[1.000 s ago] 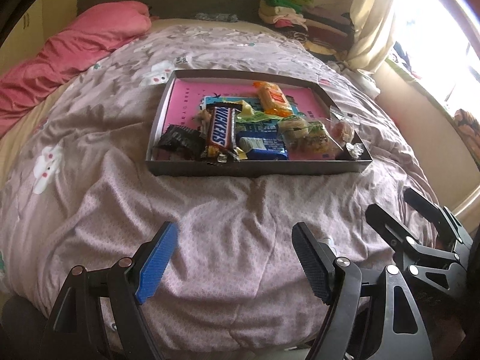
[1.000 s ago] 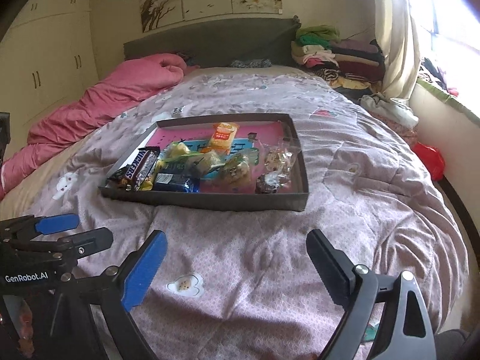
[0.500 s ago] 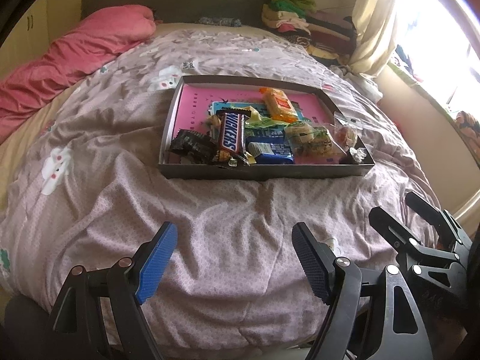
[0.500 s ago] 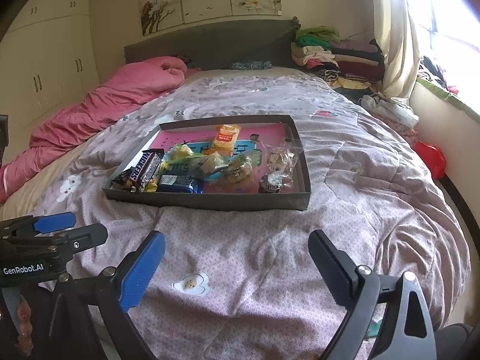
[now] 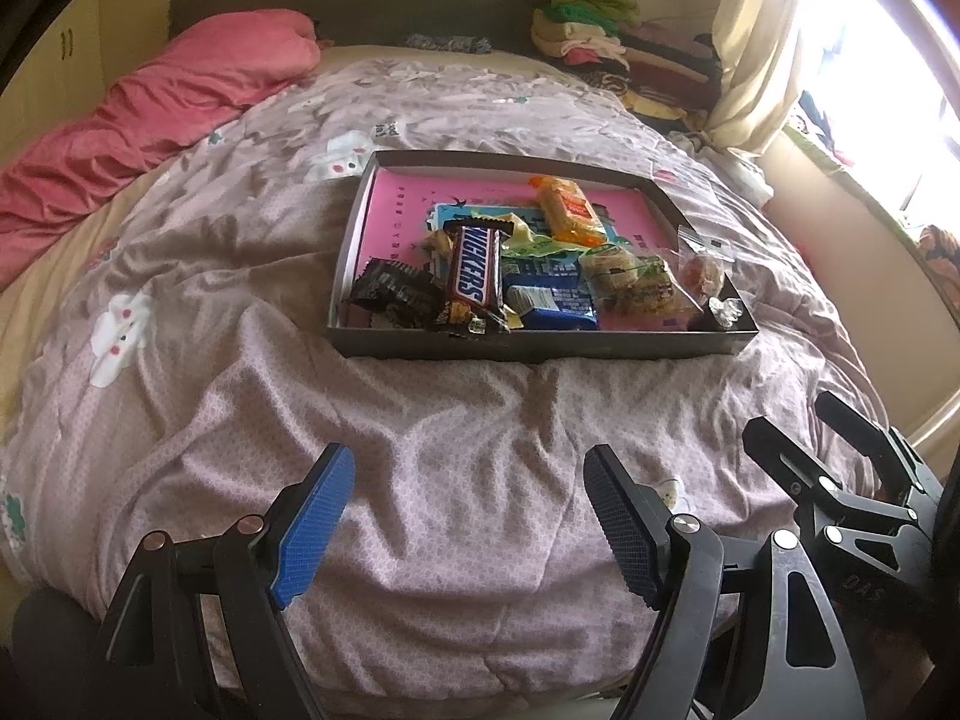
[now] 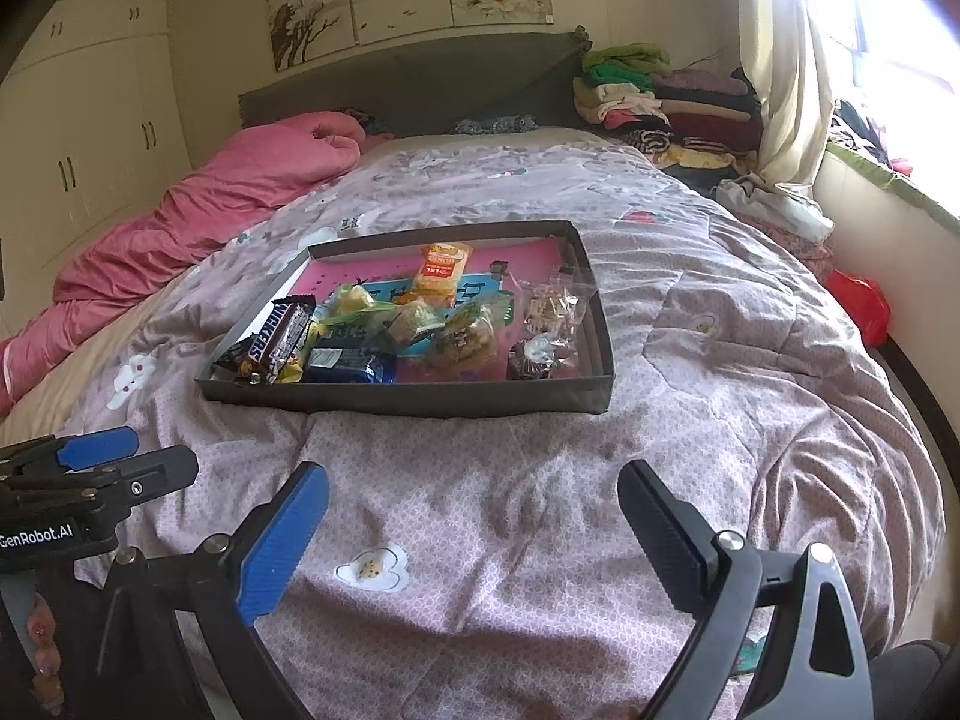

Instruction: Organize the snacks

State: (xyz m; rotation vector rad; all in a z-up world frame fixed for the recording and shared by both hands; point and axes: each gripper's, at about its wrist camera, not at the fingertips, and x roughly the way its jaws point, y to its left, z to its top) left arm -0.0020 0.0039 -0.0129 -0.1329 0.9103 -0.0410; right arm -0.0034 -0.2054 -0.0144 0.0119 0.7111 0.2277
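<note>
A: Honestly, both the left tool [image 5: 465, 516] and right tool [image 6: 474, 531] hang spread and empty, well short of the snack tray [image 6: 420, 399] on the bed [image 5: 240, 396].

B: Risk is that soft quilt: press on the Snickers bar [image 5: 476, 270] and the tray may tip, sliding loose wrappers.

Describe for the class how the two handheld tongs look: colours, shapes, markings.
Both the left tongs and right tongs are black angular frames with silver rivets. Each has one bright blue textured pad and one dark textured pad. White "GenRobot.AI" lettering marks the left body.
</note>
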